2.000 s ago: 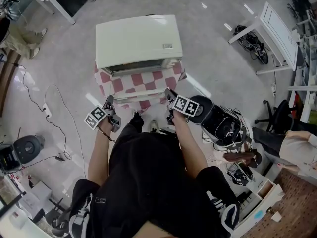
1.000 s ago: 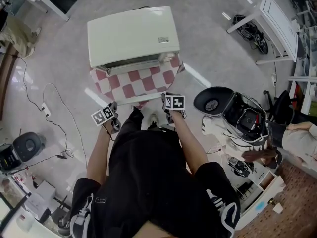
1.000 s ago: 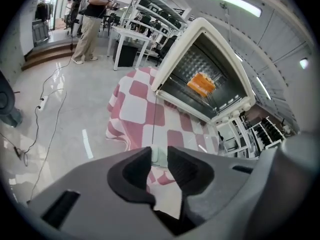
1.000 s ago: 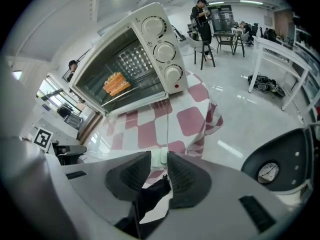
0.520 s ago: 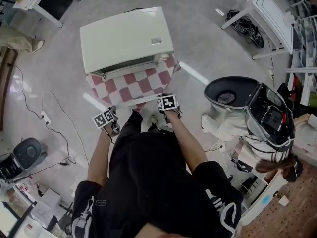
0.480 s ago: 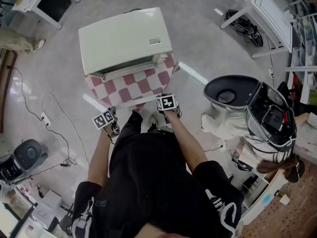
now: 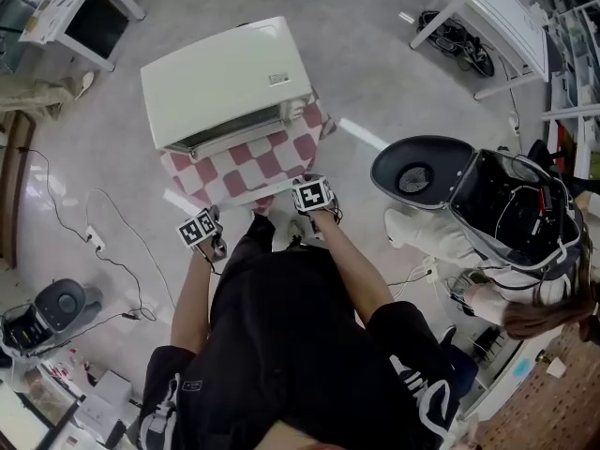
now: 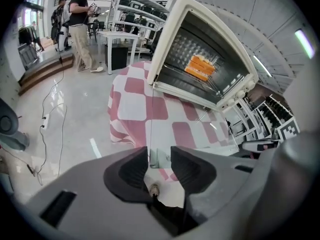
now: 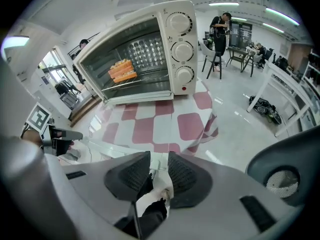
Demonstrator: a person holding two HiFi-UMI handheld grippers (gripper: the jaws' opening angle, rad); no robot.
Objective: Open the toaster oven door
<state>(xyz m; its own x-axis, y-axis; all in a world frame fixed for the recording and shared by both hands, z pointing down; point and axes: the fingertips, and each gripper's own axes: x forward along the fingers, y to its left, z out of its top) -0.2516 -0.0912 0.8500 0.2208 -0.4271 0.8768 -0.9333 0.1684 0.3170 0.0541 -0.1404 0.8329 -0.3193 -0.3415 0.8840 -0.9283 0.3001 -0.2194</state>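
A cream toaster oven (image 7: 225,82) stands on a table with a red and white checked cloth (image 7: 314,120). Its glass door (image 7: 246,162) lies folded down flat, and the cloth shows through it. An orange piece of food (image 9: 122,70) rests on the rack inside. My left gripper (image 7: 211,218) sits at the left end of the door's front edge. My right gripper (image 7: 305,184) sits at the right end. Both pairs of jaws are opening. In the left gripper view (image 8: 159,161) and the right gripper view (image 9: 159,171) the door's front edge shows in the gap, with the pads apart from it.
A black appliance with an open round lid (image 7: 417,172) and a tangle of cables stands on the floor to the right. A white desk (image 7: 487,7) is far right. A power strip and cord (image 7: 94,242) lie left. People (image 8: 80,24) stand far off.
The head view has swung, bringing the black appliance at the right further into sight. Both grippers stay at the front edge of the lowered door, a little closer to my body.
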